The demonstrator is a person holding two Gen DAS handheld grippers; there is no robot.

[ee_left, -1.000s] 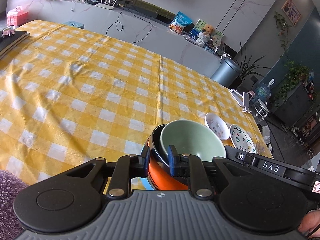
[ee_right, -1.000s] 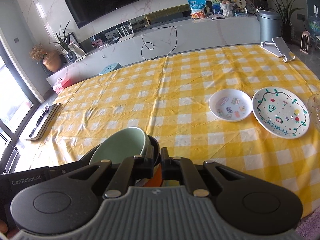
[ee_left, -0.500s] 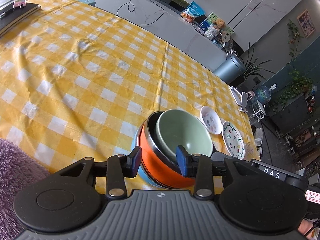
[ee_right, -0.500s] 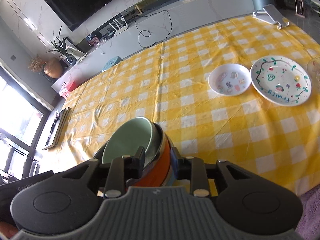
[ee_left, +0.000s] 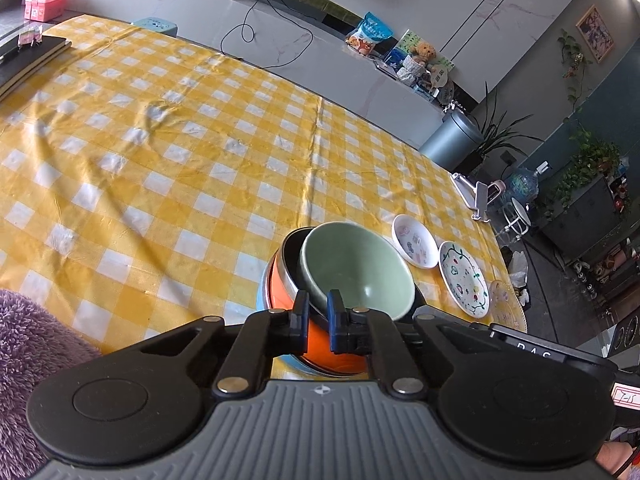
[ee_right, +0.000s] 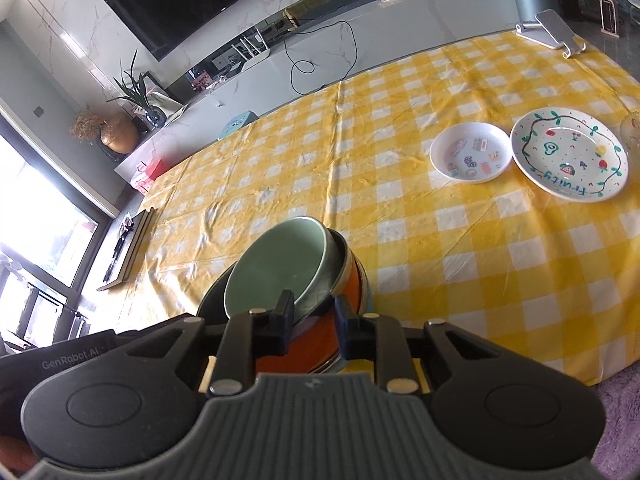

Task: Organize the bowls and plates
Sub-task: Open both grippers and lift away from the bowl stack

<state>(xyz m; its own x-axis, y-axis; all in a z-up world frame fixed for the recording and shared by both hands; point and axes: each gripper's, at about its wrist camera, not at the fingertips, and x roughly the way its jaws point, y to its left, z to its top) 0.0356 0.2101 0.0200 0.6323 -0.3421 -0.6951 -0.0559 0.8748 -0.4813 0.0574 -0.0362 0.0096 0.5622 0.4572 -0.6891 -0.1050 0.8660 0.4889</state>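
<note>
Near the front edge of the yellow checked table stands a stack of bowls. A pale green bowl lies tilted inside an orange bowl with a steel lining, over a blue bowl. My left gripper is shut on the orange bowl's near rim. My right gripper straddles the rim from the other side. Its jaws are closing, with a gap still at the pads. A small white plate and a larger fruit-painted plate lie to the right.
A phone stand sits at the far right corner. A dark flat board lies at the left edge. A purple rug is below the table's front edge. A glass item stands beside the big plate.
The left jaws opened wide around the stack half a second ago and have closed on the rim again. The right jaws went from shut to open and are now slightly narrower.
</note>
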